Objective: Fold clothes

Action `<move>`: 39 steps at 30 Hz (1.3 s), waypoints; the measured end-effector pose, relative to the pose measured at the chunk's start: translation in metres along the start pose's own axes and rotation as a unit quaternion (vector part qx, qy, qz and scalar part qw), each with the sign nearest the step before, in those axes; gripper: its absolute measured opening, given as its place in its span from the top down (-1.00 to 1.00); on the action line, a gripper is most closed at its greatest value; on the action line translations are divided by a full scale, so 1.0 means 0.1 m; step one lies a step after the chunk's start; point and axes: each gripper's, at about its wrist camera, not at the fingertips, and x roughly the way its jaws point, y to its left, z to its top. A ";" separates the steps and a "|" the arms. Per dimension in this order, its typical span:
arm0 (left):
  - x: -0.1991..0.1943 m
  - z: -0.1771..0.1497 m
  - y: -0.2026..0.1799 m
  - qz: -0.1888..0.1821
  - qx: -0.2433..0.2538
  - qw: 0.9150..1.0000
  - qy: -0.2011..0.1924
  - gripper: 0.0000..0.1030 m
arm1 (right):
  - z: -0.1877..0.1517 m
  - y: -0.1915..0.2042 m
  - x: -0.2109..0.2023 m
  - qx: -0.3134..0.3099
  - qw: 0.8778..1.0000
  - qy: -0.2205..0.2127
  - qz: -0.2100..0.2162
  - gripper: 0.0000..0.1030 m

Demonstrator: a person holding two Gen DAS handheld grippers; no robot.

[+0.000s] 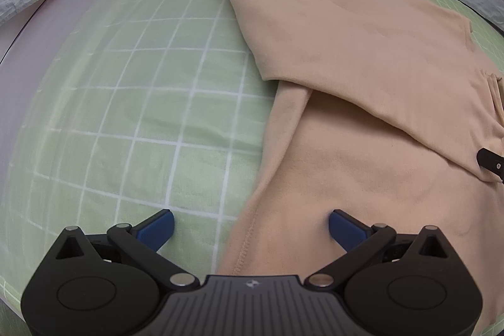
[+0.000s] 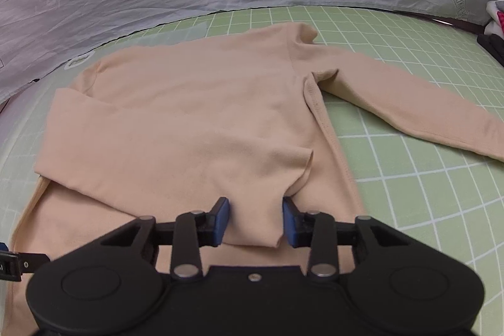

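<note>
Top (image 2: pixel 195 115) lies flat on the green mat (image 2: pixel 409 178), one sleeve (image 1: pixel 362 52) already folded across the body, other sleeve (image 2: pixel 425 103) out on the mat to the body's right. Right gripper (image 2: pixel 255 221) is at the folded sleeve's cuff, pads flanking it; can't tell if they pinch. Left gripper (image 1: pixel 251 225) is released, jaws wide over the body's left hem edge. Tip: take only the sleeve layer, grab the hem squarely, keep edges aligned.
</note>
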 end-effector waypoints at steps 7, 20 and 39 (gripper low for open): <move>-0.32 0.03 -0.04 0.014 -0.053 0.996 -0.071 -0.99 | 0.13 -0.14 -0.15 -0.007 0.999 -0.023 0.031 0.92; -0.43 0.01 -1.29 -0.028 0.036 0.994 -0.101 -0.99 | 0.50 -0.60 -0.46 -0.051 0.992 -0.093 0.069 0.92; -0.07 -0.08 -1.71 0.052 -0.093 0.992 -0.061 -1.00 | 0.94 -2.04 -0.39 -0.024 0.984 -0.173 0.034 0.95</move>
